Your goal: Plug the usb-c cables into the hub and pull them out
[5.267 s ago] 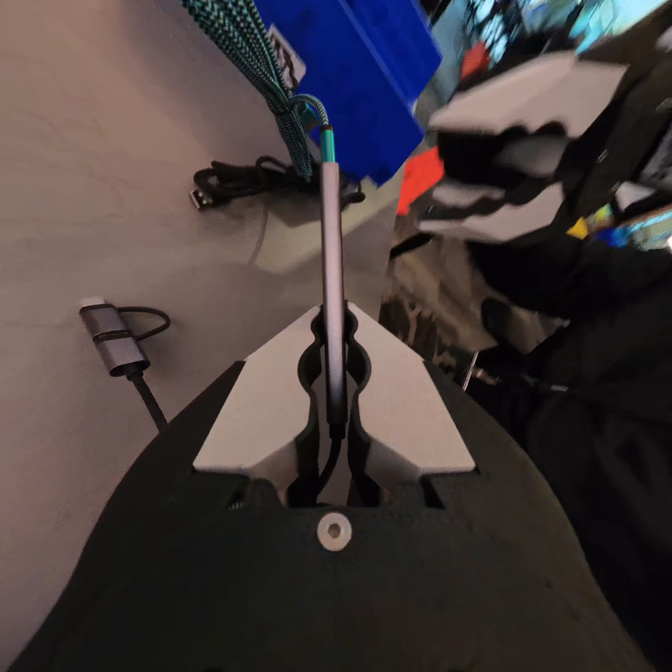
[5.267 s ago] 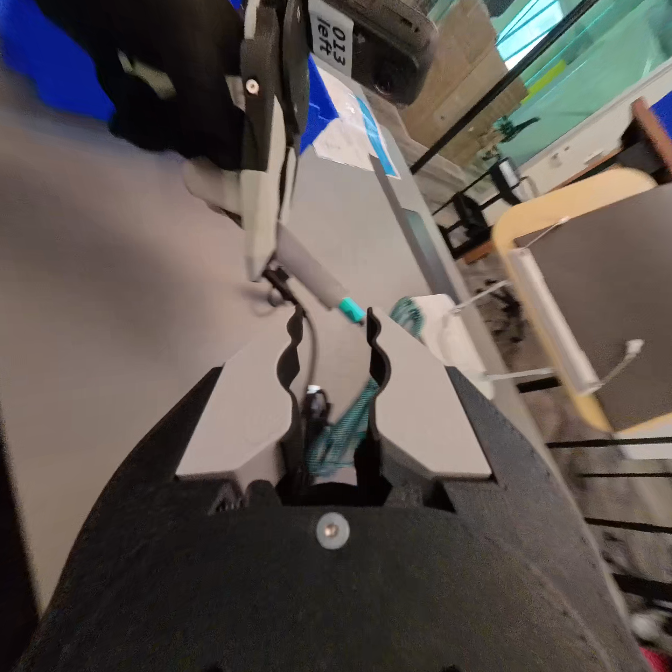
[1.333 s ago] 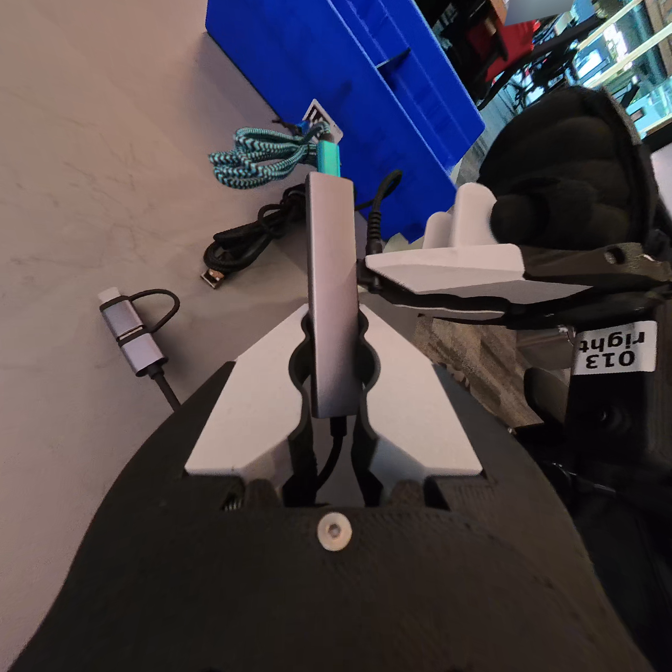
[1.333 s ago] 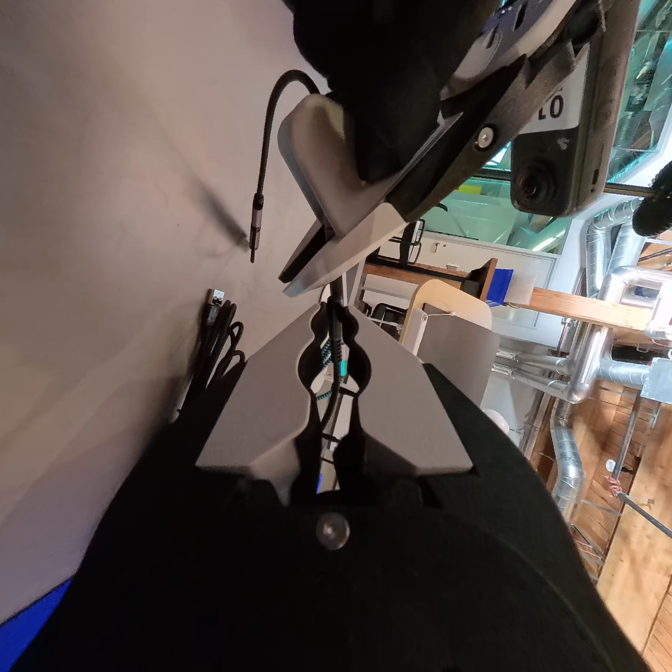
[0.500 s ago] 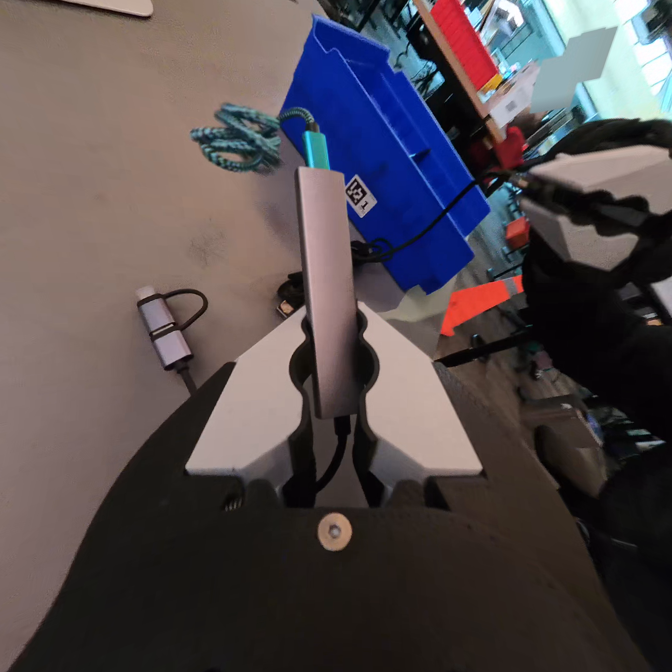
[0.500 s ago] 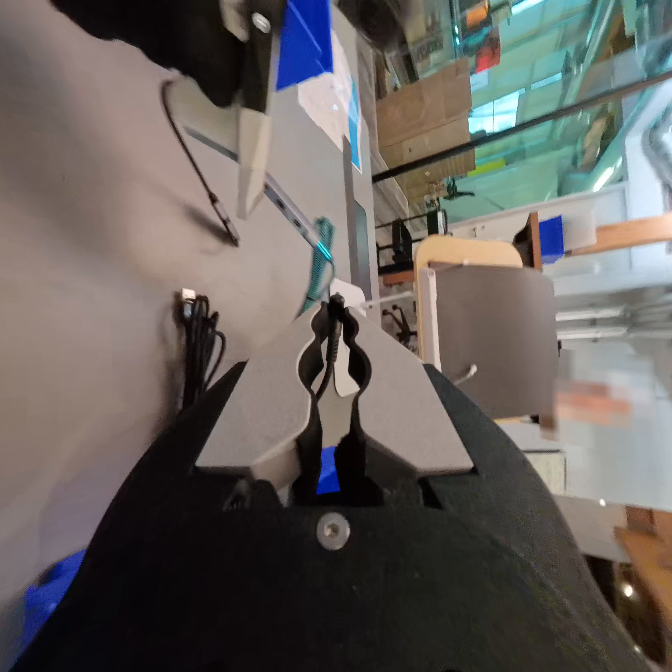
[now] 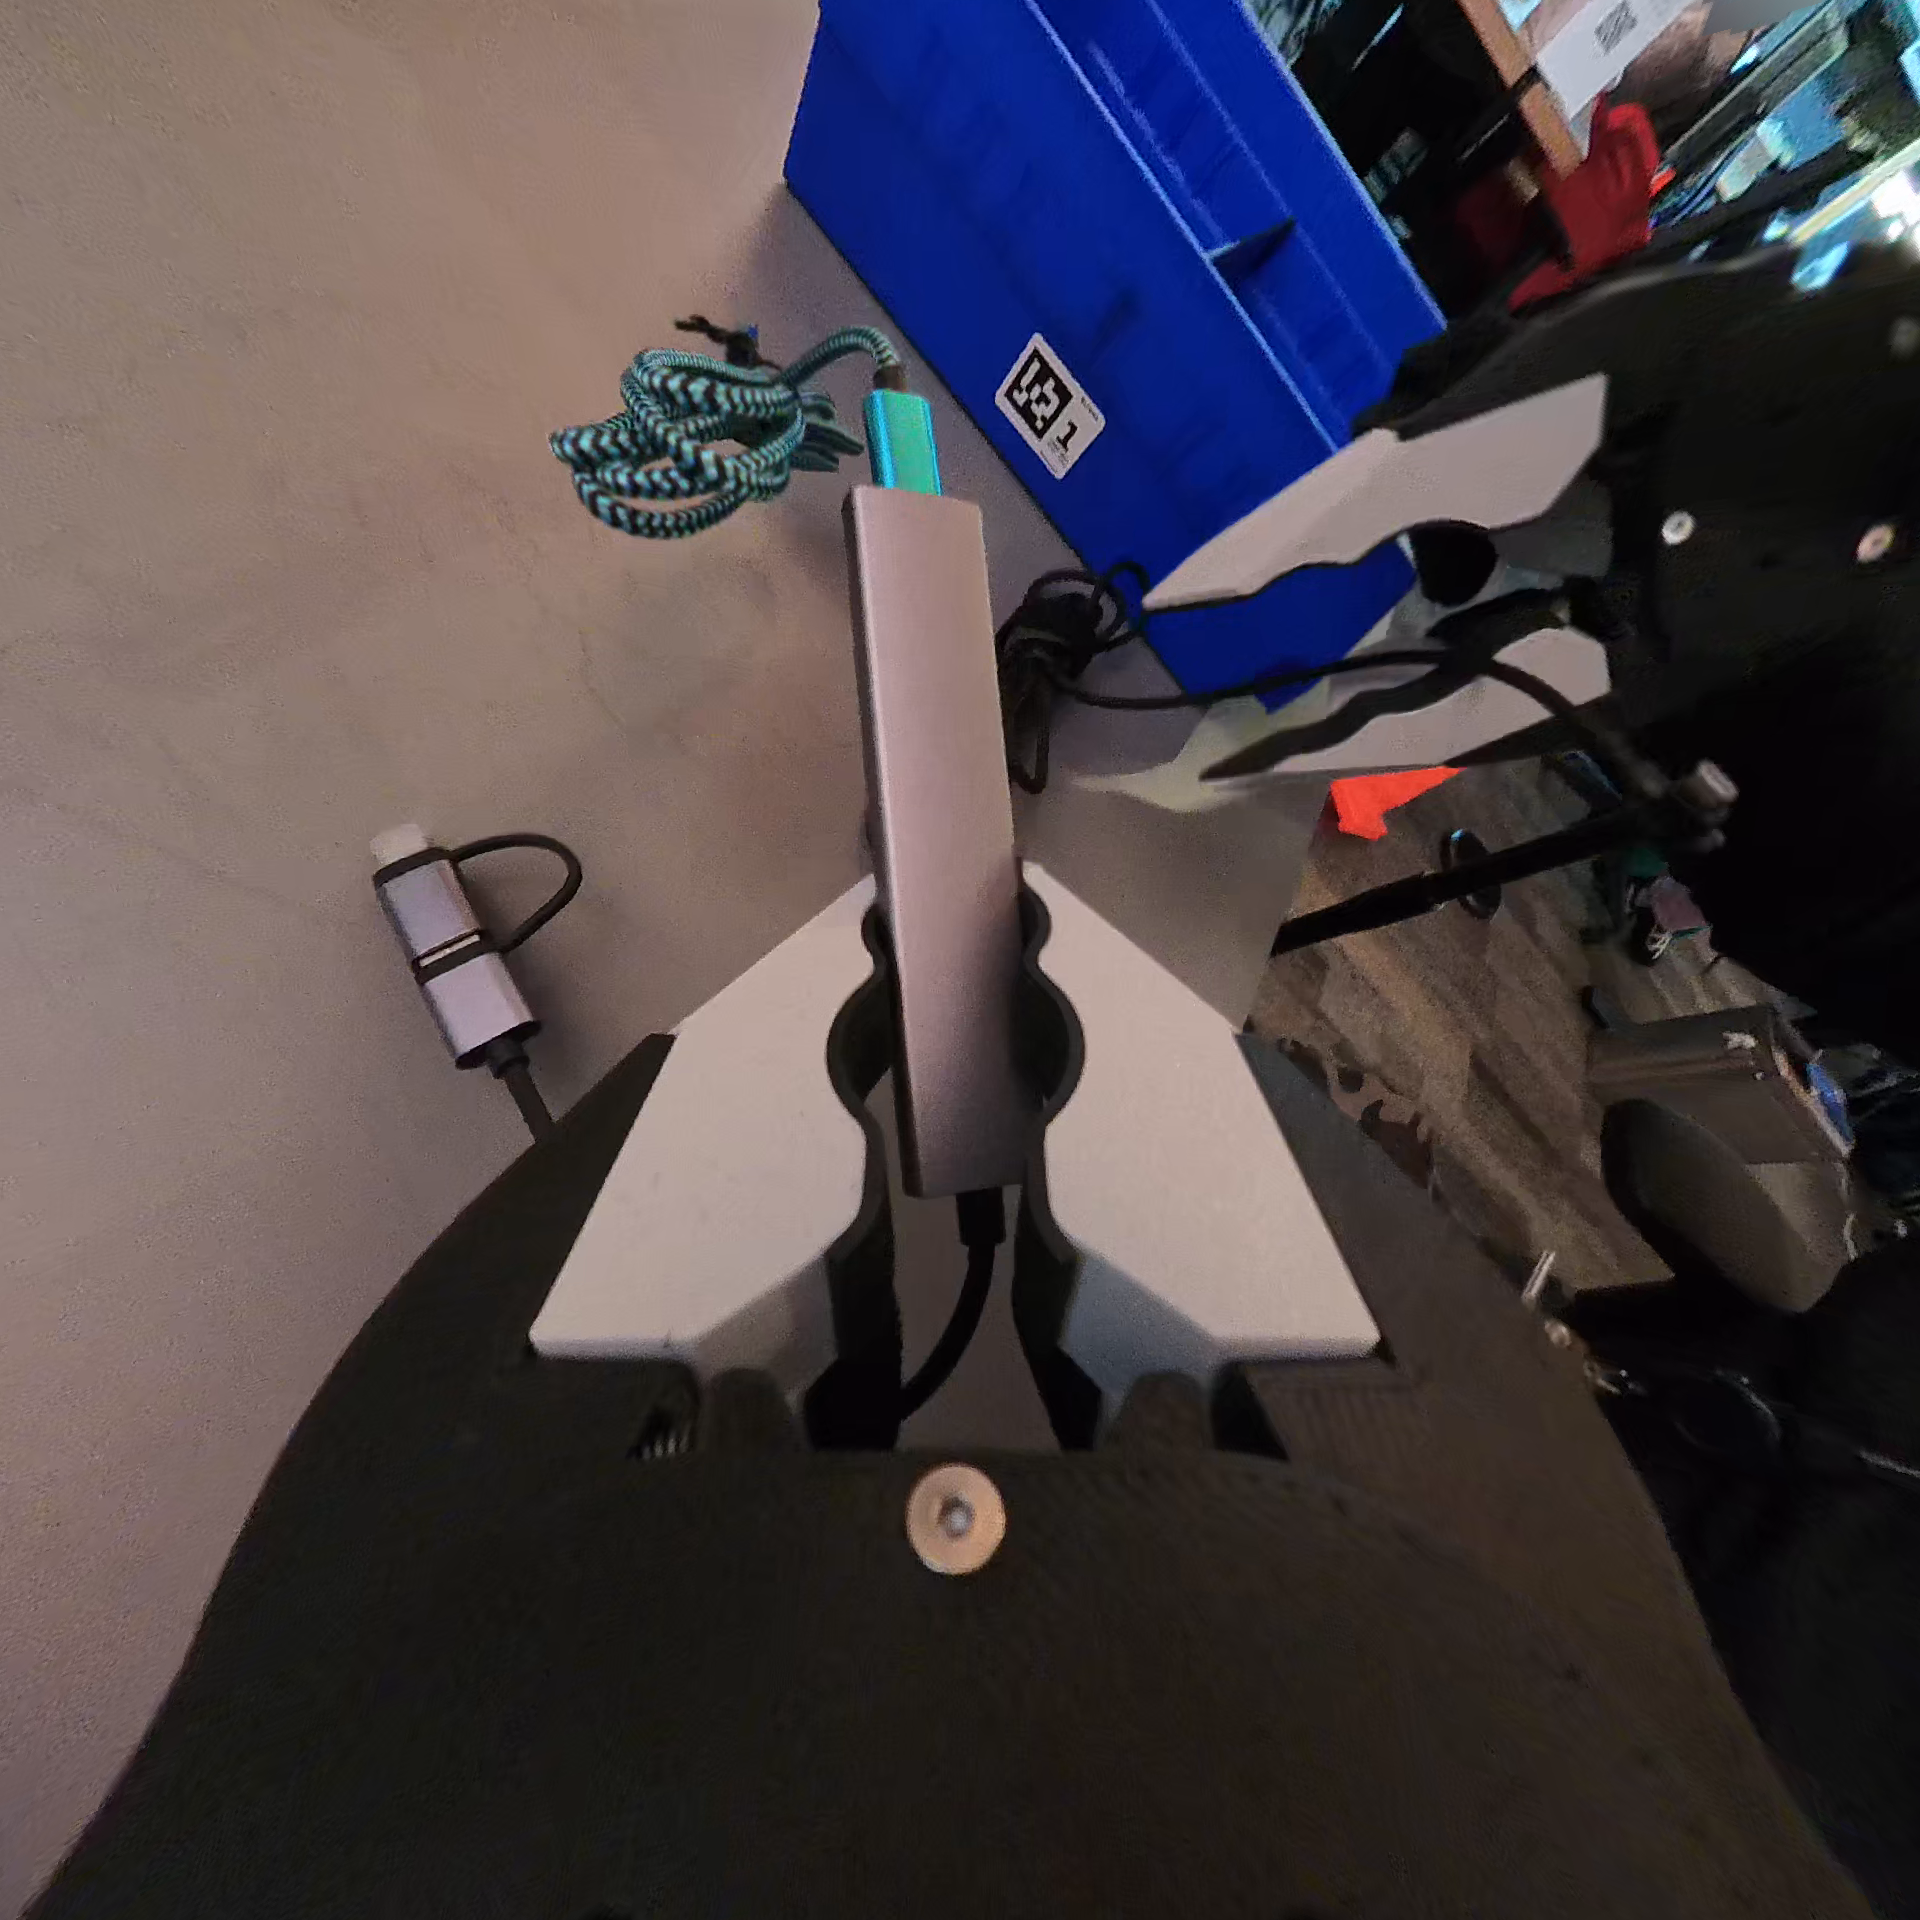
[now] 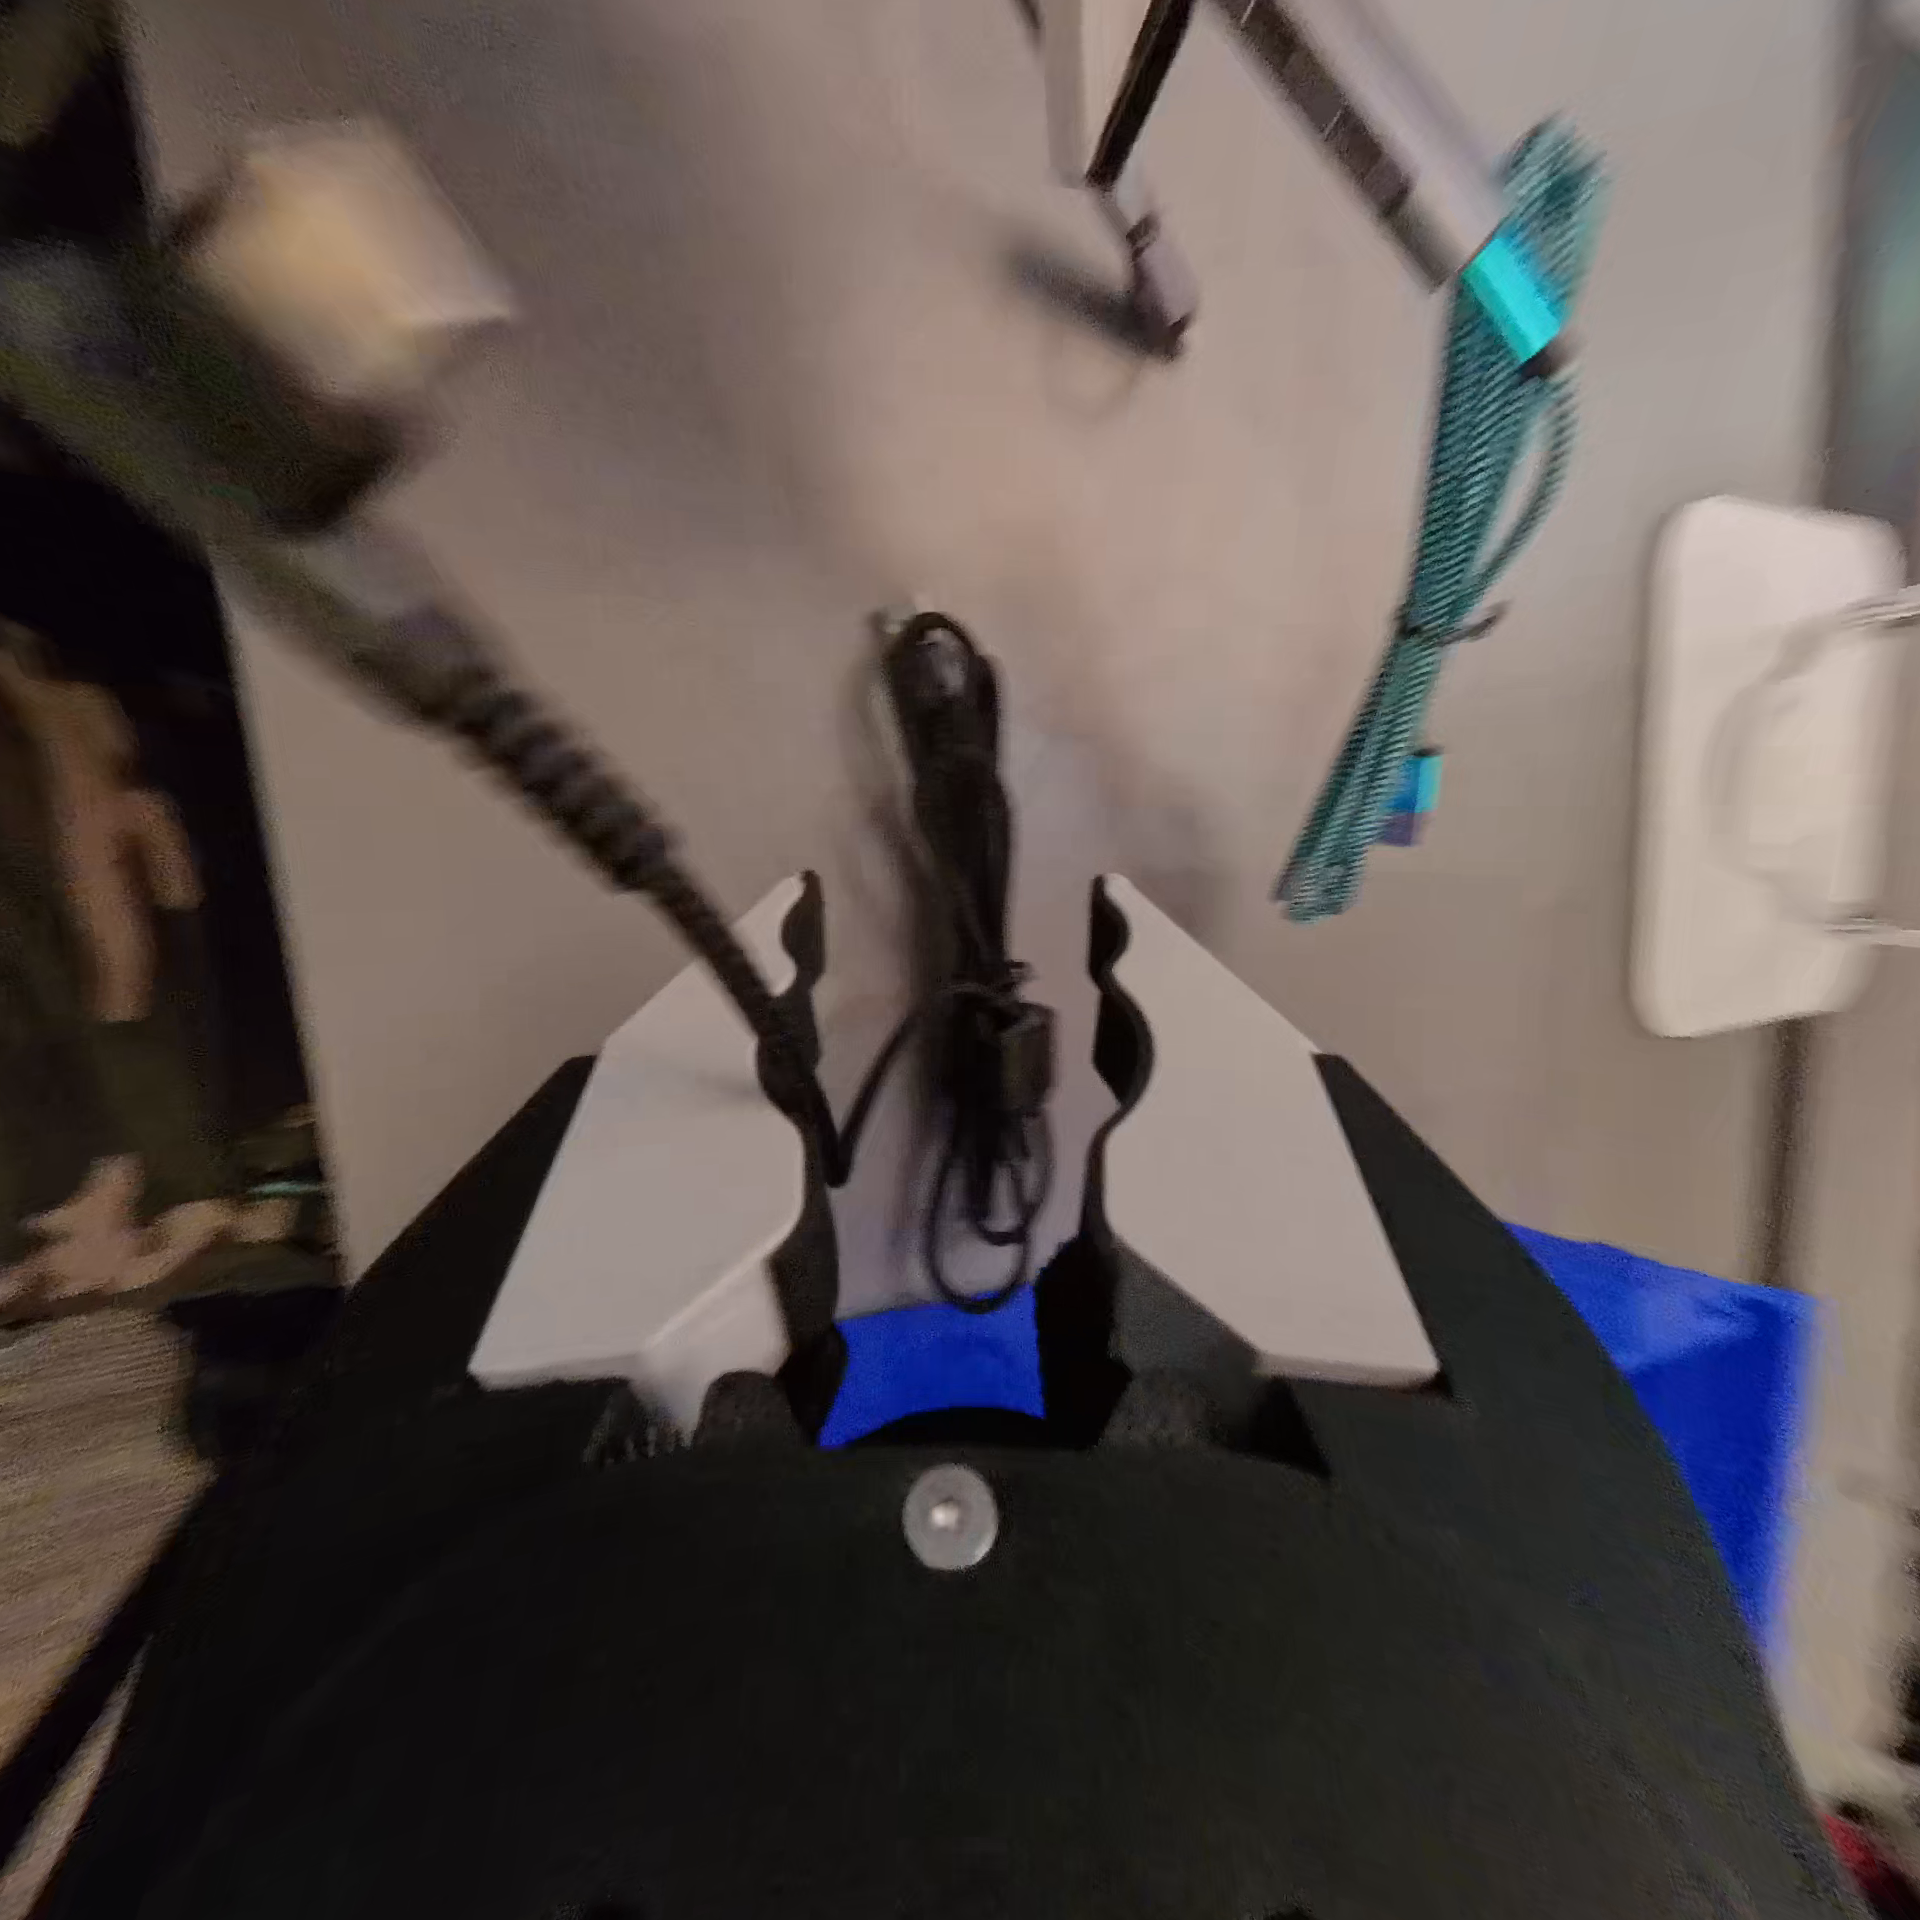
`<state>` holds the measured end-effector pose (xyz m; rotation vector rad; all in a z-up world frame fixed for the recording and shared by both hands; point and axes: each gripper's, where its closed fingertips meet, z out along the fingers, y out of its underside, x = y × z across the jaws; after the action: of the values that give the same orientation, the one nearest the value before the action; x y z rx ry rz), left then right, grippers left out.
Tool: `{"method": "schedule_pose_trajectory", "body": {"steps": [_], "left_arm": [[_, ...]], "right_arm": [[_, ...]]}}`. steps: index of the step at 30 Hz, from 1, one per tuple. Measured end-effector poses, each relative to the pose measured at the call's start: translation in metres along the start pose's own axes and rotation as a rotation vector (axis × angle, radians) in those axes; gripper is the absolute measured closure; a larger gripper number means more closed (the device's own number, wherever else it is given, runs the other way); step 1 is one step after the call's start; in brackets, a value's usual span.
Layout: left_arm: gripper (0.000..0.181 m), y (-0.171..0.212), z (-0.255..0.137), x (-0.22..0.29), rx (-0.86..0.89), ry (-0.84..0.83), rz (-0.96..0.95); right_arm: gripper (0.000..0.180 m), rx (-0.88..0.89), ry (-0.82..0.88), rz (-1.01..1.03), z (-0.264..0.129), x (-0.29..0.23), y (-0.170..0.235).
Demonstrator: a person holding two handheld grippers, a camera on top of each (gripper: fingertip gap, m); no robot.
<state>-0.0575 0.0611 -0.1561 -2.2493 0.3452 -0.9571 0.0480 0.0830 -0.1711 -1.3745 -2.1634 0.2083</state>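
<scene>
My left gripper (image 7: 951, 904) is shut on the grey hub (image 7: 930, 790), which sticks out forward above the table. A teal plug (image 7: 902, 442) sits in the hub's far end, and its teal braided cable (image 7: 686, 447) lies coiled on the table. My right gripper (image 8: 951, 894) is open; it also shows to the right of the hub in the left wrist view (image 7: 1174, 686). The black cable (image 8: 623, 790) hangs blurred across its left finger, plug end free. The rest of it lies bundled (image 8: 956, 883) on the table ahead.
A blue bin (image 7: 1091, 260) stands on the grey table (image 7: 312, 520) behind the hub. The hub's own lead ends in a grey adapter plug (image 7: 447, 945) lying at the left. A white flat object (image 8: 1766, 769) lies at the right. The table edge runs just right of the hub. There is about 12 cm between the tips of the two grippers. Left tips and right tips are each some 40 cm from the white flat object (image 8: 1766, 769).
My right gripper held the black cable's plug at the hub's side, drew it away, and has now opened and let it go. My left gripper keeps hold of the hub.
</scene>
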Motion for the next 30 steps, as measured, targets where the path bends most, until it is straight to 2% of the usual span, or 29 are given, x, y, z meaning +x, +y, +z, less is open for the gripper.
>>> {"method": "schedule_pose_trajectory", "body": {"steps": [2, 4, 6, 9, 12, 14, 17, 19, 21, 22, 24, 27, 29, 30], "left_arm": [[0.164, 0.006, -0.004, 0.001, -0.024, -0.009, 0.011], [0.164, 0.011, -0.008, 0.002, -0.036, -0.015, 0.017], [0.164, 0.014, -0.013, 0.001, -0.035, -0.016, 0.015], [0.164, 0.016, -0.019, 0.0, -0.014, -0.013, 0.002], [0.164, 0.014, -0.025, -0.001, 0.016, -0.016, -0.002], [0.164, 0.013, -0.03, -0.003, 0.03, -0.021, -0.004], [0.163, 0.008, -0.04, -0.007, 0.059, -0.035, -0.005], [0.164, 0.005, -0.045, -0.008, 0.076, -0.033, -0.012], [0.163, 0.004, -0.048, -0.011, 0.086, -0.032, -0.023], [0.164, 0.003, -0.049, -0.011, 0.088, -0.025, -0.028], [0.163, 0.004, -0.049, -0.012, 0.086, -0.026, -0.03], [0.164, 0.003, -0.049, -0.013, 0.089, -0.03, -0.03], [0.164, 0.002, -0.051, -0.014, 0.091, -0.033, -0.031], [0.164, 0.001, -0.052, -0.015, 0.095, -0.041, -0.031]], "right_arm": [[0.114, -0.055, -0.074, 0.059, 0.004, -0.005, 0.008], [0.119, -0.124, -0.056, 0.045, 0.008, 0.002, 0.017], [0.124, -0.201, -0.113, 0.019, 0.016, -0.001, 0.025], [0.121, -0.382, -0.183, -0.014, 0.03, -0.005, 0.046], [0.12, -0.449, -0.187, -0.054, 0.041, 0.003, 0.05], [0.107, -0.525, -0.193, -0.094, 0.04, 0.008, 0.055], [0.105, -0.473, -0.335, -0.075, 0.023, -0.005, 0.037], [0.099, -0.45, -0.315, -0.078, 0.012, 0.007, 0.03], [0.079, -0.456, -0.209, -0.132, 0.012, 0.033, 0.03], [0.076, -0.49, -0.172, -0.187, 0.013, 0.042, 0.034], [0.062, -0.493, -0.155, -0.283, 0.023, 0.049, 0.034], [0.066, -0.498, -0.238, -0.361, 0.042, 0.044, 0.037], [0.085, -0.534, -0.297, -0.411, 0.057, 0.043, 0.047], [0.089, -0.539, -0.311, -0.407, 0.065, 0.044, 0.05]]}}
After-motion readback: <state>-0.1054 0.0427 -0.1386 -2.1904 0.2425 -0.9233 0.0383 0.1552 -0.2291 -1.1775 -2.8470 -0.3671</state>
